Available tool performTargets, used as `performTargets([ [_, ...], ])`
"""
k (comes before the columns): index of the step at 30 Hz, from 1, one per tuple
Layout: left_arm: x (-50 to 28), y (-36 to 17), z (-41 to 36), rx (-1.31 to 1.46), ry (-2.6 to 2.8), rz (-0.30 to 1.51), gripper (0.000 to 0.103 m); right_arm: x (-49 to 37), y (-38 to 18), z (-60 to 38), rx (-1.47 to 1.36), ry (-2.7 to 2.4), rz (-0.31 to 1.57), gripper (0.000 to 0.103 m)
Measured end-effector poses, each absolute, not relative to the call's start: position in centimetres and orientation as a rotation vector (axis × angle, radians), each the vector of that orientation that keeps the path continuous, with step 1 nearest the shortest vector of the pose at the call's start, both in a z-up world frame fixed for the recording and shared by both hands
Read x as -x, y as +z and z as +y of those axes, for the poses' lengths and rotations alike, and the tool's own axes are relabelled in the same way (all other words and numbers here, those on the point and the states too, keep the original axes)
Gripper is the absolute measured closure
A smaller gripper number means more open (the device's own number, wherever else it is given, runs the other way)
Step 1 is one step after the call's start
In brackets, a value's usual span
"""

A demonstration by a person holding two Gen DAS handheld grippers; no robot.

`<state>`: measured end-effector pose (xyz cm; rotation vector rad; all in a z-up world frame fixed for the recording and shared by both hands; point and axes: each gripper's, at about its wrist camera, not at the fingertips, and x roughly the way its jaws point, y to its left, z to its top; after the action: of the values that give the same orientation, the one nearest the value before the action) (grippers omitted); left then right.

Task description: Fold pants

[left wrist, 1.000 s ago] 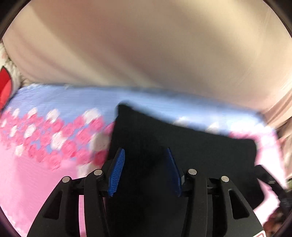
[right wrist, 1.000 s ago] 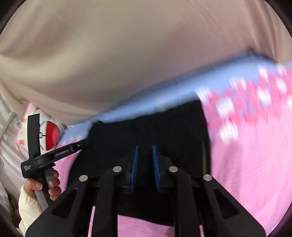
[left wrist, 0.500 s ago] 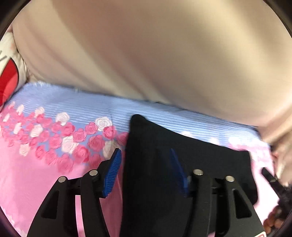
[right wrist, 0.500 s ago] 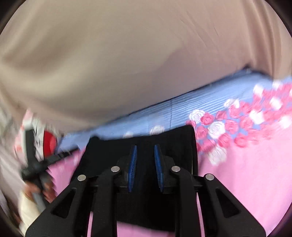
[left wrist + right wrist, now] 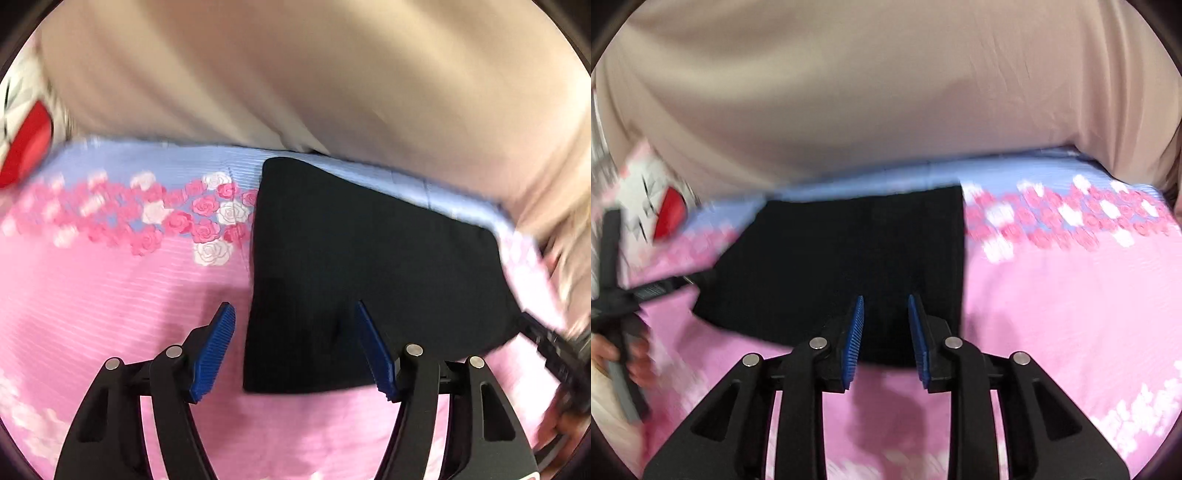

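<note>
The black pants (image 5: 369, 266) lie folded in a flat, roughly square stack on the pink bedsheet (image 5: 110, 295). My left gripper (image 5: 294, 305) hovers over their near left corner. Its jaws are opening and stand wide, and the blue pads (image 5: 214, 350) touch no cloth. In the right wrist view the pants (image 5: 831, 258) fill the middle. My right gripper (image 5: 886, 298) hangs over their near edge with a narrow gap between the pads and nothing pinched. Each gripper shows blurred at the edge of the other's view, the left gripper (image 5: 620, 288) in a hand.
The sheet has a band of pink and white roses (image 5: 207, 218) and a blue strip (image 5: 886, 177) along its far side. Beige fabric (image 5: 295, 74) rises behind the bed. A white and red cushion (image 5: 661, 210) lies at the far left corner.
Both grippers have drawn back toward the near edge of the pants. The left jaws have spread wider and no longer straddle cloth closely; the right jaws have parted slightly.
</note>
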<state>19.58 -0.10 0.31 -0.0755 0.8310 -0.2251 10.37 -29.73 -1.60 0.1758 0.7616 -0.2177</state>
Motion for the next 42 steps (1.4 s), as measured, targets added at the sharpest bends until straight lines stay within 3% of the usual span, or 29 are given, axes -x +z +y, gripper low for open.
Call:
performTargets([
  [2, -20.1, -2.3, -1.1, 0.012, -0.221, 0.889, 0.040, -9.9, -2.8, -30.4, -0.196, -0.197, 0.717, 0.081],
  [4, -20.4, -3.6, -0.6, 0.054, -0.203, 0.864, 0.032, -9.9, -2.4, -30.6, -0.224, -0.198, 0.720, 0.081],
  [9, -18.1, -0.4, -1.3, 0.008, -0.185, 0.841, 0.041, -7.8, -0.1, -29.8, -0.304, -0.196, 0.682, 0.078],
  [12, -15.2, 1.2, -2.6, -0.052, -0.195, 0.804, 0.041, -5.4, 1.5, -28.7, -0.313, -0.215, 0.633, 0.054],
  [13, -14.7, 1.4, -2.8, -0.056, -0.199, 0.804, 0.041, -4.8, 1.7, -28.3, -0.306, -0.224, 0.630, 0.051],
  [23, -11.1, 2.0, -4.4, -0.119, -0.214, 0.771, 0.041, -2.0, 1.3, -27.2, -0.310, -0.246, 0.618, 0.049],
  [26, -12.6, 3.6, -5.0, -0.102, -0.257, 0.722, 0.038, -4.3, 3.2, -27.2, -0.288, -0.190, 0.557, 0.049],
  [30, -17.5, 1.8, -5.9, -0.060, -0.284, 0.811, 0.038, -9.4, 3.3, -27.9, -0.314, -0.070, 0.552, 0.049],
  [32, -19.8, -1.0, -6.0, -0.085, -0.257, 0.879, 0.038, -12.3, 0.3, -29.4, -0.320, -0.108, 0.665, 0.050],
  [33, -19.7, -1.5, -6.1, -0.104, -0.254, 0.865, 0.036, -13.2, -2.0, -30.6, -0.291, -0.173, 0.736, 0.061],
  [34, -19.1, -1.6, -6.4, -0.144, -0.261, 0.833, 0.035, -12.6, -2.5, -31.2, -0.268, -0.171, 0.681, 0.078],
  [35, -18.8, -1.6, -6.5, -0.165, -0.261, 0.822, 0.035, -12.0, -2.7, -32.0, -0.305, -0.156, 0.660, 0.083],
  [36, -18.6, -1.7, -6.6, -0.176, -0.261, 0.813, 0.035, -11.7, -2.5, -32.8, -0.380, -0.143, 0.653, 0.088],
  [38, -18.6, -1.9, -6.5, -0.176, -0.262, 0.804, 0.035, -11.4, -1.9, -33.3, -0.457, -0.146, 0.671, 0.088],
  [39, -18.5, -1.5, -6.5, -0.168, -0.255, 0.808, 0.036, -11.1, -1.3, -32.9, -0.445, -0.164, 0.677, 0.086],
  [41, -17.4, -0.4, -6.5, -0.174, -0.218, 0.793, 0.036, -9.3, 0.9, -30.7, -0.337, -0.250, 0.661, 0.069],
  [42, -16.4, 0.5, -6.4, -0.179, -0.195, 0.766, 0.036, -8.3, 1.9, -29.7, -0.291, -0.283, 0.639, 0.048],
])
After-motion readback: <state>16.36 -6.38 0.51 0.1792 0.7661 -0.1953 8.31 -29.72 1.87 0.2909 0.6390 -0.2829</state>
